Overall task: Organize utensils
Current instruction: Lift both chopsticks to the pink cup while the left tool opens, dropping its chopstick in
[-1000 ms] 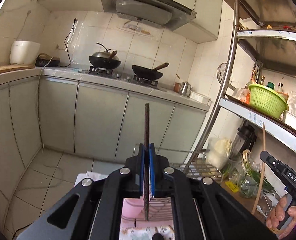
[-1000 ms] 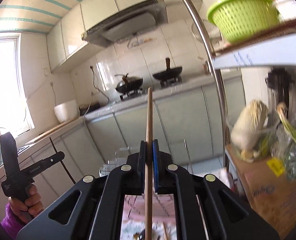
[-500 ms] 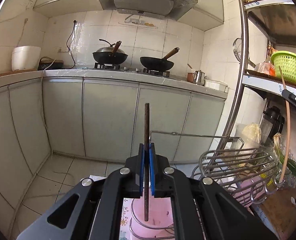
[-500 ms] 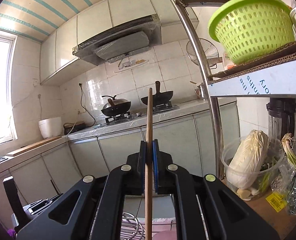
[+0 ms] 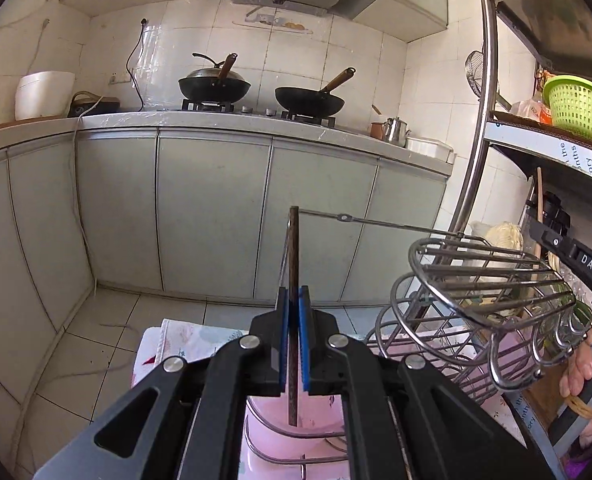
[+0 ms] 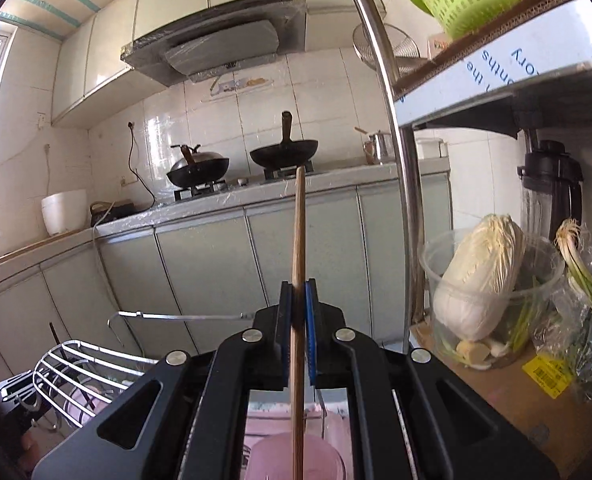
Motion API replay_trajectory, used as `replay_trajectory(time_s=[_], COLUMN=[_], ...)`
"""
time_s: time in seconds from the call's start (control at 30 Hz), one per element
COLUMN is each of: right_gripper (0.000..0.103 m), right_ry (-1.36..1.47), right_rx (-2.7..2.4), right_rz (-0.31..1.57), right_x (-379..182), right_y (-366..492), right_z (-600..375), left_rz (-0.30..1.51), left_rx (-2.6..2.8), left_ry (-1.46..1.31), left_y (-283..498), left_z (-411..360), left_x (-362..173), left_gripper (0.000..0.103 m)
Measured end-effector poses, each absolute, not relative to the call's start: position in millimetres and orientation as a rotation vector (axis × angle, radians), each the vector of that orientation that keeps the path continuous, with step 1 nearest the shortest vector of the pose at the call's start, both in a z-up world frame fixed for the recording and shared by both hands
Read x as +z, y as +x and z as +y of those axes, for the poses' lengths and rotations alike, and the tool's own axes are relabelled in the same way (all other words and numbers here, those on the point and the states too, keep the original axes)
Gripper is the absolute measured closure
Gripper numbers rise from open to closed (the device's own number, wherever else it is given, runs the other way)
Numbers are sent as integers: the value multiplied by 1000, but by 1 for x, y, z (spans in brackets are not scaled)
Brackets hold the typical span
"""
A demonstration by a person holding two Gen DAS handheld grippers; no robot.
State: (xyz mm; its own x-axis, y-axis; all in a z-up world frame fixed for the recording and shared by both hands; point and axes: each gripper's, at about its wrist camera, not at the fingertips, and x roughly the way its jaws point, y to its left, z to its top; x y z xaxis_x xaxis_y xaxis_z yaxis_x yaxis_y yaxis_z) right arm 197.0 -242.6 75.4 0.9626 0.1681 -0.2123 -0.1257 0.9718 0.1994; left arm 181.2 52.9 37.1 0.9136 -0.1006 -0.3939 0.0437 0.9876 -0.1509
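My left gripper (image 5: 293,312) is shut on a dark brown chopstick (image 5: 293,264) that stands upright between its blue pads. My right gripper (image 6: 299,304) is shut on a light wooden chopstick (image 6: 299,236), also upright. A wire utensil basket (image 5: 483,292) on a metal dish rack sits to the right of the left gripper; it also shows in the right wrist view (image 6: 80,364) at lower left. The right gripper with its light chopstick shows at the right edge of the left wrist view (image 5: 575,256). A pink cup (image 6: 296,456) lies below the right gripper.
A metal shelf post (image 5: 479,120) rises on the right, with a green basket (image 5: 579,106) on the shelf. A tub with cabbage (image 6: 479,276) and green onions (image 6: 583,268) sit to the right. The counter with two woks (image 5: 256,88) stands behind. A floral cloth (image 5: 192,340) covers the table.
Both grippers have lowered and tilted down toward the rack, each still holding its chopstick. The wire basket now looms larger beside the left gripper, and shows in the right wrist view.
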Motion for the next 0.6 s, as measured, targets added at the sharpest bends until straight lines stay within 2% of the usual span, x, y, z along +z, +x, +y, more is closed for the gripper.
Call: replay_trajectory(time_s=[0.3, 0.6], right_gripper=[96, 96], right_ry=[151, 134], right_rx=[89, 60], right_rz=[398, 420], right_x=[52, 54], right_y=[180, 168], right_z=[-230, -226], left_rz=[498, 538], left_rx=[-67, -65], left_ry=[-130, -136], left_y=[182, 180], left_z=[47, 43], left_x=[27, 26], left_gripper=[99, 99])
